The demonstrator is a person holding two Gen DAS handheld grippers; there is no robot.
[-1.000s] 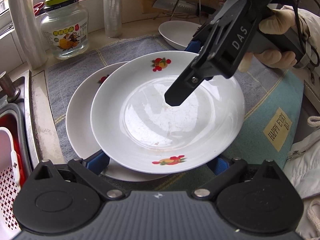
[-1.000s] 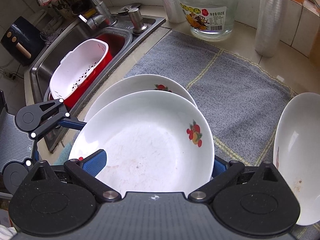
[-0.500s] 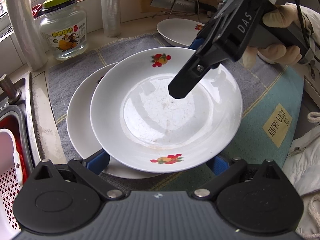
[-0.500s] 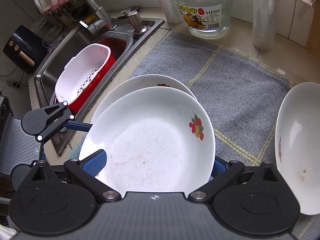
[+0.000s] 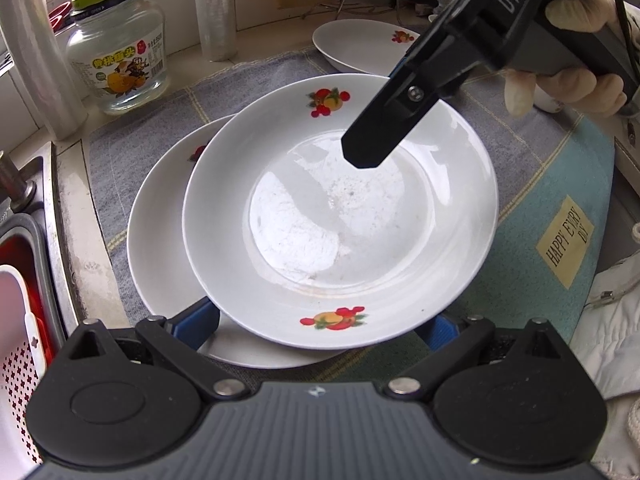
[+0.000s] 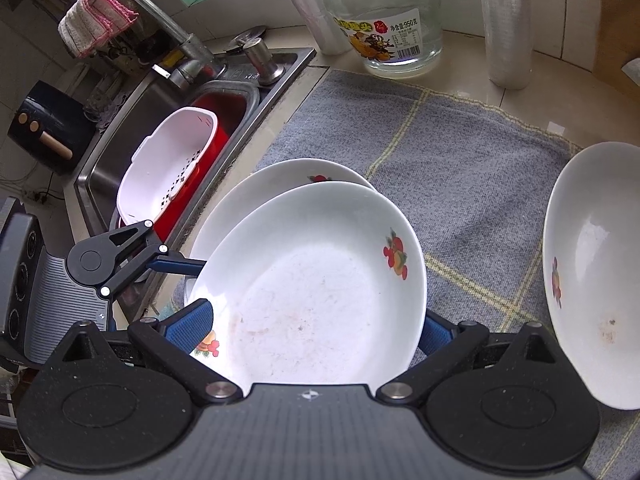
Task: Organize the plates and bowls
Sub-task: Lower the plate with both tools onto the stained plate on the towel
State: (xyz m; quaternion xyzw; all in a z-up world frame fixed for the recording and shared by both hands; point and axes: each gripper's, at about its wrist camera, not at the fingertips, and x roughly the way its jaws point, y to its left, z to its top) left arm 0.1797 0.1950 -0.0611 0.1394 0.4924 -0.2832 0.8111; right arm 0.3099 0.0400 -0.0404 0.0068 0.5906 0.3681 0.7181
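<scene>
White porcelain, fruit-printed: one deep plate [image 5: 340, 216], centre of the left wrist view, lying off-centre on a second plate [image 5: 160, 240] that shows at its 9 o'clock side. Both sit on a grey checked mat [image 5: 132, 140] on the bench [image 5: 76, 216].

Left claw [image 5: 320, 324]: blue pads spread wide at the deep plate's near rim, one at 7 o'clock, one at 5 o'clock. The plate rim lies between them; whether the pads touch it I cannot tell.

Right claw [image 6: 316, 324]: pads likewise spread wide, flanking the same deep plate [image 6: 316, 280] from the opposite side. One finger reaches over the plate's well in the left wrist view; the other sits behind the rim. Contact cannot be told. A gloved hand [image 5: 568, 76] holds its handle at 2 o'clock.

Third plate [image 5: 360, 44]: on the mat at 12 o'clock, well apart from the stack.

Glass jar [image 5: 116, 52], green lid: 10 o'clock, at the mat's edge beside the window sill.

Steel sink [image 6: 132, 136]: 9 o'clock, holding a white colander [image 6: 168, 164] nested in a red basin [image 6: 216, 124].
</scene>
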